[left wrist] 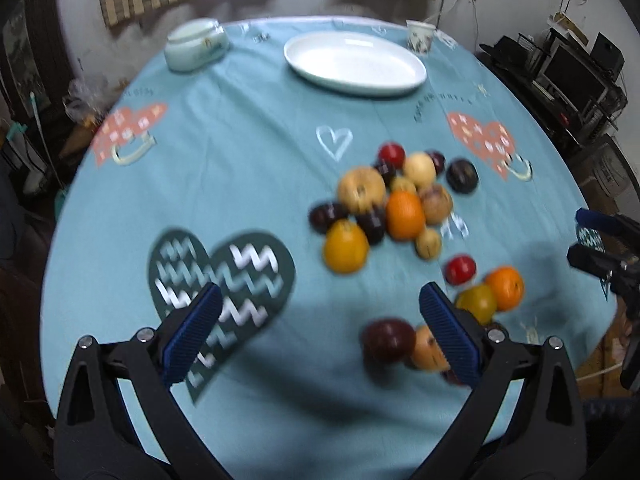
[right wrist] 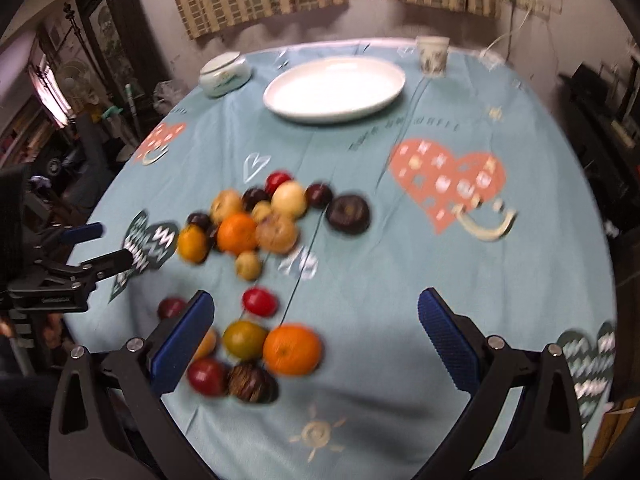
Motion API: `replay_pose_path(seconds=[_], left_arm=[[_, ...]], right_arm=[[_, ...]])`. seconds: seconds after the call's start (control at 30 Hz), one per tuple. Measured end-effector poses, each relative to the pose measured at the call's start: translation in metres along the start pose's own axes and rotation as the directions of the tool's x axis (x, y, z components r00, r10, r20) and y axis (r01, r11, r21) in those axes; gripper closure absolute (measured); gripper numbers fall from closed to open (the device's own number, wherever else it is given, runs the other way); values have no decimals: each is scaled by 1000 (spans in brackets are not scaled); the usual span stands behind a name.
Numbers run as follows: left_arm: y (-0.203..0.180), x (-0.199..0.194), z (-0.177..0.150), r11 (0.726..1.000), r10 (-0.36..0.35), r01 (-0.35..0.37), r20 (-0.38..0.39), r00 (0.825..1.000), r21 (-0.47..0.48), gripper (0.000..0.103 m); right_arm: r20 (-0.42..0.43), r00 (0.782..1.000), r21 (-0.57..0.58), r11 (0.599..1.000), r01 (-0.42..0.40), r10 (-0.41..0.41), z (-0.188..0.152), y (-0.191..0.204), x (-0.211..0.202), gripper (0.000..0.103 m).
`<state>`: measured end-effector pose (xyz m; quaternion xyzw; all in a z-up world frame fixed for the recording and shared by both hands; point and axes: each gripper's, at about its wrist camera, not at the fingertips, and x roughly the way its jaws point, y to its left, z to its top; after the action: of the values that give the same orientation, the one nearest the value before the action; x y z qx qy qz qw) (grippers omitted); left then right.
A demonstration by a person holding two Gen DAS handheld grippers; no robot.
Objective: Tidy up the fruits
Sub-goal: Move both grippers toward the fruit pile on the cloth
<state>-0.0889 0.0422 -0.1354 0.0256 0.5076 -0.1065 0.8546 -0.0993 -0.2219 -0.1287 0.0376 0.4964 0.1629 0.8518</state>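
the white oval plate (left wrist: 355, 63) stands bare on the far side of the round table, on the light blue tablecloth (left wrist: 240, 168) printed with hearts. on one side of the plate is a pale lidded bowl (left wrist: 197, 44), on the other side a paper cup (left wrist: 420, 36), both near the far edge of the table. the fruits are all on the cloth, none on the plate. the main pile of fruits (left wrist: 394, 200) lies well apart from the plate, toward the near side; it holds oranges, pale yellow-brown fruits, dark purple ones and a red one, all touching or just beside each other. a second small group of fruits (right wrist: 256, 348) lies still further from the plate, close to the near edge: an orange (right wrist: 293, 349), a green-yellow fruit (right wrist: 244, 338), red ones and a dark one. the left gripper (left wrist: 320, 320) is wide open and holds nothing; its right finger is in front of this small group. the right gripper (right wrist: 316, 320) is also wide open and empty, over the cloth beside the small group. the pictures are blurred, so the kinds of the smaller fruits i cannot tell.
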Motion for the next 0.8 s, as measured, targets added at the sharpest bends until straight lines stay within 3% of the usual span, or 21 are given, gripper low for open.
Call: replay_pose_path(seconds=[0.13,0.27,0.47,0.8], left_arm=[[1,8,-8,1000,-8,7,-37,999,-19,3],[4,10,-7,999,-23,21,-60,998,-48,3],[3,8,-7,999,-27,24,-66,997,-48,3],[23,7,-11,991,-28,14,-100,995,-133,3]], right_arm=[[-72,997,-103,994,-20,13,-28,13,7,1],[-98,995,-223,975,9,-32,-50,23,20,2],[-142,985,-253,966,56,-94,-49,13,44,37],[-179,978,-352,935,36,-105,-40,20,76,37]])
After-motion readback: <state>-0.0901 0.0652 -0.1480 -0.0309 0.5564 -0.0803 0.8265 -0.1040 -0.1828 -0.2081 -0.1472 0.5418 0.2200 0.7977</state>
